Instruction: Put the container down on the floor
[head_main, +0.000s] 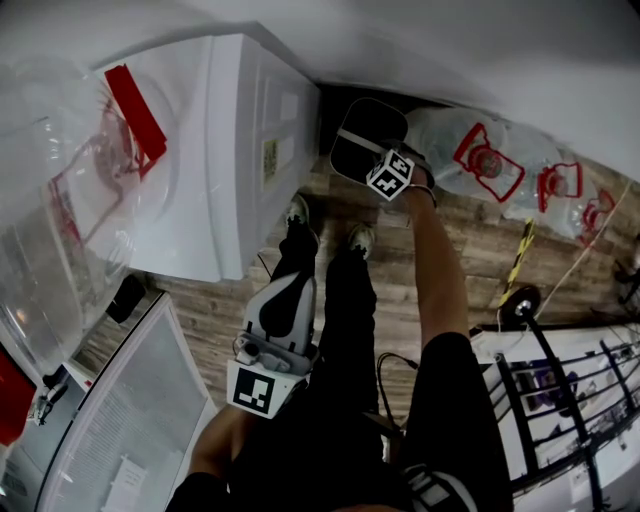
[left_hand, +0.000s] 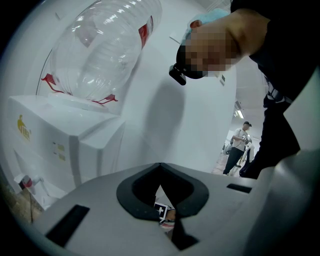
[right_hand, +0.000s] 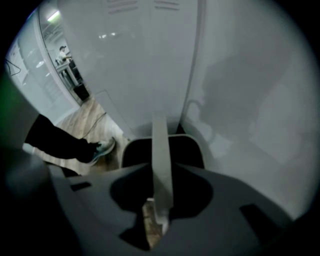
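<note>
Head view, upper centre: rounded-square container (head_main: 362, 135), dark and matte inside with a thin pale rim, pinched by the right tongs (head_main: 383, 158) just beside the boxy white water dispenser (head_main: 215, 150). Held over the wood-plank floor (head_main: 470, 250), in the dark corner by the wall; cannot tell whether touching down. Right gripper view: clamped on the container's wall, seen edge-on as a flat pale strip running up between smooth grey jaws.

Lower centre of the head view: left tongs (head_main: 283, 300), tapered, white and black, pressed together with nothing between. Same in the left gripper view, closed at the tips above a narrow wedge of gap.

Upper left of the head view: clear ribbed water jug (head_main: 90, 170) with a red label, upended on the dispenser. Upper right: clear plastic bottles (head_main: 480, 155) with red handles, on the planks.
</note>
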